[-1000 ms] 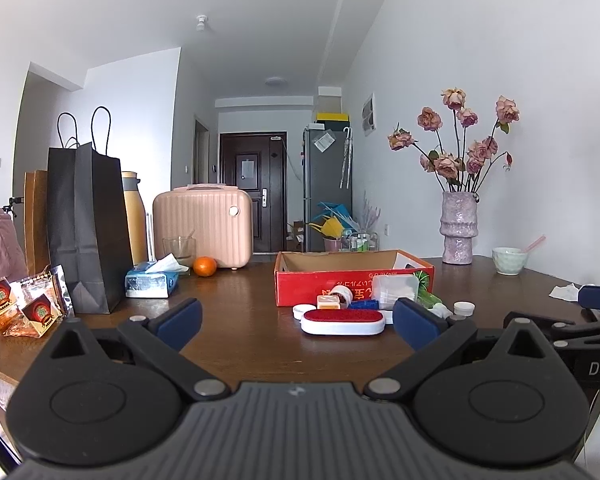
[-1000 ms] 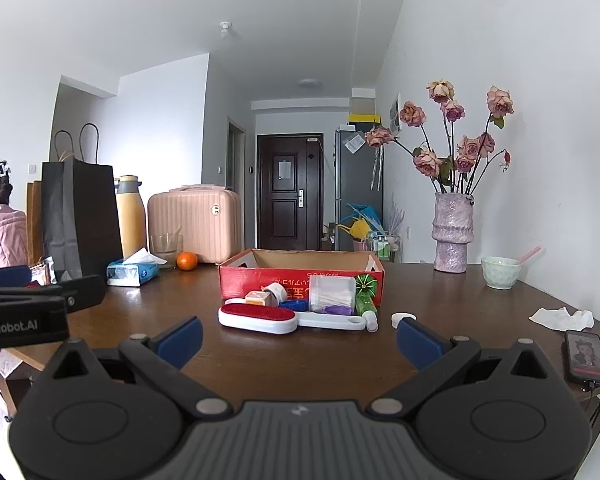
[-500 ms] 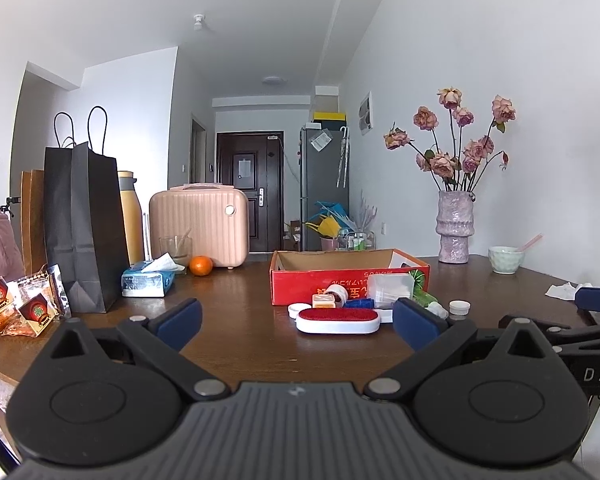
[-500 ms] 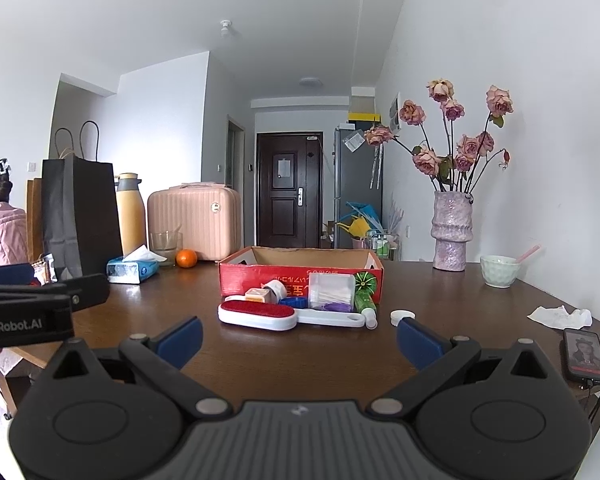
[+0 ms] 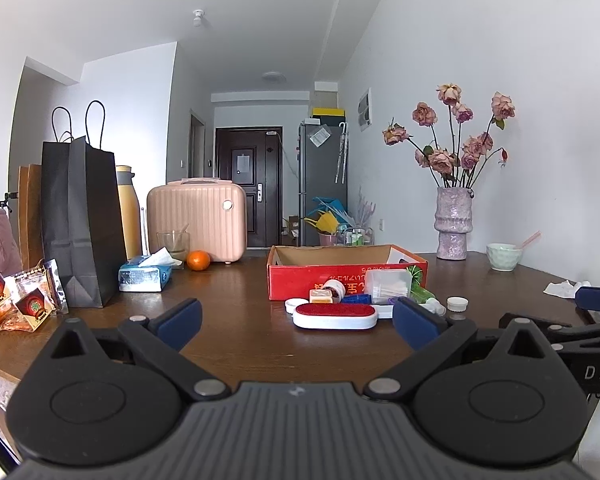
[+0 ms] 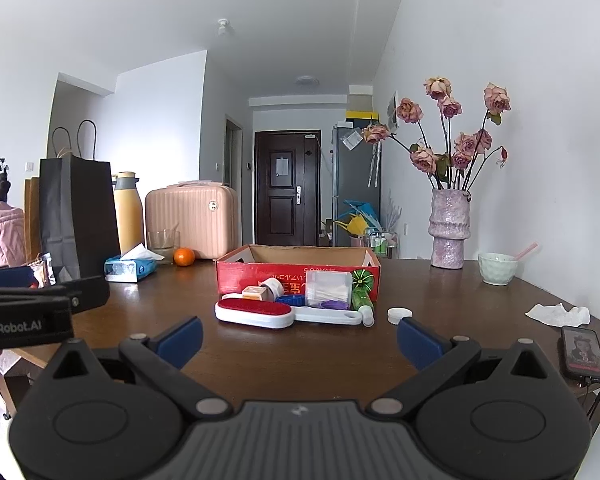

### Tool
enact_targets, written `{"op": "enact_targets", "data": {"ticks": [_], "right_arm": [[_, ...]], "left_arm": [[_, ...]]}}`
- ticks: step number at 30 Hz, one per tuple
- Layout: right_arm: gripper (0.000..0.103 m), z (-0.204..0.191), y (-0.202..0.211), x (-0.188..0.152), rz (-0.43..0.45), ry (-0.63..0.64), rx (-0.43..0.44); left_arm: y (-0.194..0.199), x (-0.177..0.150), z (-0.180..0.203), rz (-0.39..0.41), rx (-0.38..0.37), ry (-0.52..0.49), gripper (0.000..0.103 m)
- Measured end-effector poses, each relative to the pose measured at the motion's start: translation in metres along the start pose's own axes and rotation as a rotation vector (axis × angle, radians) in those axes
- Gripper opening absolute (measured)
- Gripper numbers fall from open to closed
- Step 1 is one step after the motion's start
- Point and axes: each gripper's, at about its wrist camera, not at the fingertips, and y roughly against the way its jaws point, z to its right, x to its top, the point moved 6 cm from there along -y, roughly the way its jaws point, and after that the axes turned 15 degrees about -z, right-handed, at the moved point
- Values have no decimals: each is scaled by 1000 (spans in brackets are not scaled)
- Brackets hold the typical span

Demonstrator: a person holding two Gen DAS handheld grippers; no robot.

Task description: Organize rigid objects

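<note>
An open red cardboard box (image 5: 348, 276) (image 6: 297, 274) stands mid-table. In front of it lie small rigid items: a white lint brush with a red pad (image 5: 335, 315) (image 6: 255, 313), a clear plastic container (image 5: 388, 286) (image 6: 328, 289), a green tube (image 6: 360, 298), a small orange box (image 5: 320, 295), a blue item (image 6: 289, 300) and a white cap (image 5: 457, 303) (image 6: 399, 314). My left gripper (image 5: 297, 322) is open and holds nothing, a short way in front of the brush. My right gripper (image 6: 300, 336) is open too, nearer than the pile.
On the brown table (image 5: 239, 320): a black paper bag (image 5: 79, 220), snack packets (image 5: 15, 304), a tissue pack (image 5: 145, 276), an orange (image 5: 198, 260), a pink case (image 5: 197, 220), a flower vase (image 6: 448, 228), a bowl (image 6: 498, 268), a phone (image 6: 583, 354) and crumpled tissue (image 6: 560, 314). A person in pink sits far left.
Both grippers stay open. The left view has tilted up slightly, so the table items sit a little lower in frame. The right view is nearly unchanged.
</note>
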Motion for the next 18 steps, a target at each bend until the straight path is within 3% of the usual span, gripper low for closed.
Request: {"op": "enact_targets", "data": {"ticks": [18], "right_arm": [[103,0,0,0,0,3,0]], "left_arm": [[-1,-1,-3,1,2,7,103]]}}
